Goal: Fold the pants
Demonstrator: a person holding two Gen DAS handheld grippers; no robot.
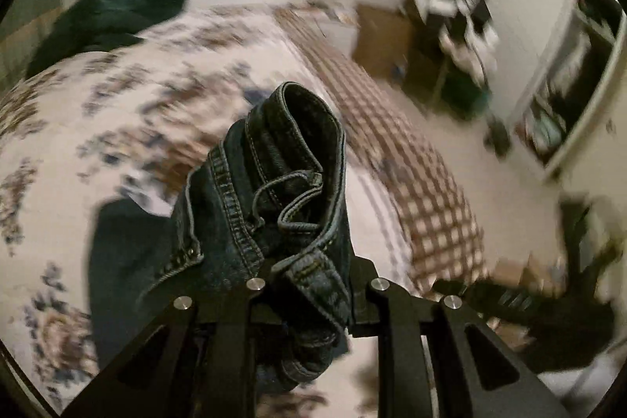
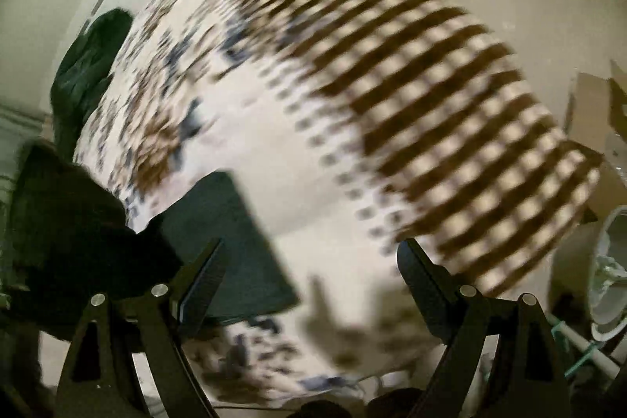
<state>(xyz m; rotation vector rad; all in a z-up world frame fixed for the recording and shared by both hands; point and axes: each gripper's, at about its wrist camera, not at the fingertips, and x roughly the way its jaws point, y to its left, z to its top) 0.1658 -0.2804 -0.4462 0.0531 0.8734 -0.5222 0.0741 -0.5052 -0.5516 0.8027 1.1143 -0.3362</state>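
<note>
In the left wrist view, dark blue jeans (image 1: 274,190) are bunched between my left gripper's (image 1: 313,285) fingers, waistband and belt loop sticking up, held above the bed (image 1: 117,96). More dark fabric hangs down to the left (image 1: 125,261). In the right wrist view, my right gripper (image 2: 309,257) is open and empty above the bed (image 2: 321,183). A dark cloth (image 2: 235,245) lies flat on the bed just beyond its left finger (image 2: 203,277). Both views are motion-blurred.
The bed has a floral cover and a brown checked blanket (image 2: 450,112) along its side. A dark green garment (image 1: 113,14) lies at the bed's far end. Beige floor, cardboard boxes (image 1: 384,38) and shelving (image 1: 568,85) stand beyond the bed.
</note>
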